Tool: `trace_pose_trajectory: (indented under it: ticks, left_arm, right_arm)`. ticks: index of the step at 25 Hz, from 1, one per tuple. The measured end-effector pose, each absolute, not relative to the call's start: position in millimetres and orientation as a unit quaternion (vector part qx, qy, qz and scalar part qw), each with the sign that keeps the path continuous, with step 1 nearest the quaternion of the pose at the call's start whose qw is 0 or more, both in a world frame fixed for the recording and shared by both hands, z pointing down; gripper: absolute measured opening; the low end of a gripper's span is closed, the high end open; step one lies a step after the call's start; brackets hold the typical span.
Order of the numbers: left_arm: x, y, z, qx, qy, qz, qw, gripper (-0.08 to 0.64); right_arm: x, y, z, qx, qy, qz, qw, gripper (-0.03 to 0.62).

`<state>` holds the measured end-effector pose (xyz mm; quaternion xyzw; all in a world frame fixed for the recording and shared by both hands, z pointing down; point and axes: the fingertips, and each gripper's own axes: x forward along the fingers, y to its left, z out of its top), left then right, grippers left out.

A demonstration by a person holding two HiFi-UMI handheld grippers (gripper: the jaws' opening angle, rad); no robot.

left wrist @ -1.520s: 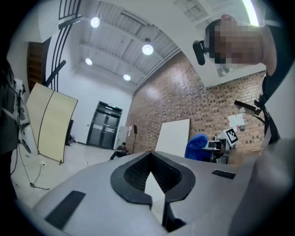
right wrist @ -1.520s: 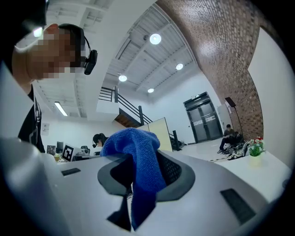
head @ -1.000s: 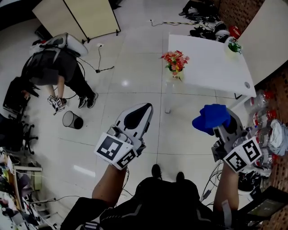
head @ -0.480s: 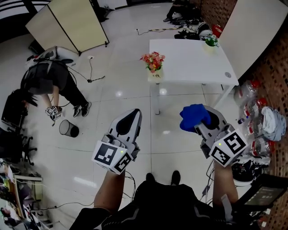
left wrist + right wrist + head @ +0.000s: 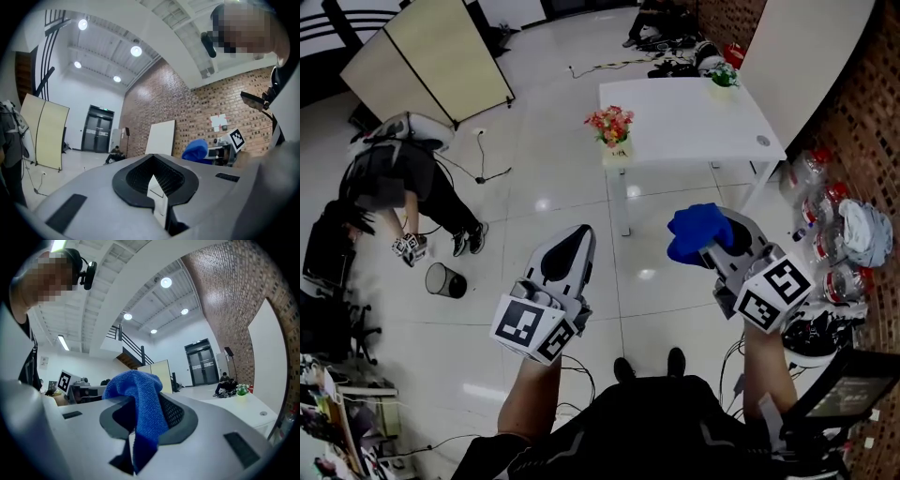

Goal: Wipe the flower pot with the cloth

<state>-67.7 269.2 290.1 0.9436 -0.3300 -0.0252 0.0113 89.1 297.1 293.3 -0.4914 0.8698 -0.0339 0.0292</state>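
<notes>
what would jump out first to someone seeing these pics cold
The bright blue cloth stands out first, bunched in the shut jaws of the right gripper at the right of the head view. Next comes the flower pot with red and orange blooms, standing on the near left corner of the white table ahead. The left gripper is shut and empty.

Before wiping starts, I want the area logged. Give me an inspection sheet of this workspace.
Surface: white table, mostly bare.
Job's things: flower pot at the table's near corner; blue cloth in right tongs.
Clutter: plastic bottles by brick wall; bin on floor.
Grippers: left tongs shut, empty; right tongs shut on blue cloth.
Cables: loose cable across floor tiles.
Surroundings: folding screen; another person bent over.
</notes>
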Motion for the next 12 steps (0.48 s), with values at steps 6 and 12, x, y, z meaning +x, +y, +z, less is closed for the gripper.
trace_pose_trajectory:
  ticks: [6, 12]
  left_arm:
    - [-74.1, 275.4, 286.2, 0.940, -0.341, -0.030, 0.009, 0.005]
    - [-84.6, 288.1, 286.9, 0.938, -0.346, -0.029, 0.016, 0.005]
  right_arm:
    - [86.6, 304.7, 290.5, -0.487, 0.873, -0.028, 0.021, 0.097]
    - [82.7, 320.3, 289.9, -0.491, 0.870, -0.031, 0.024, 0.097]
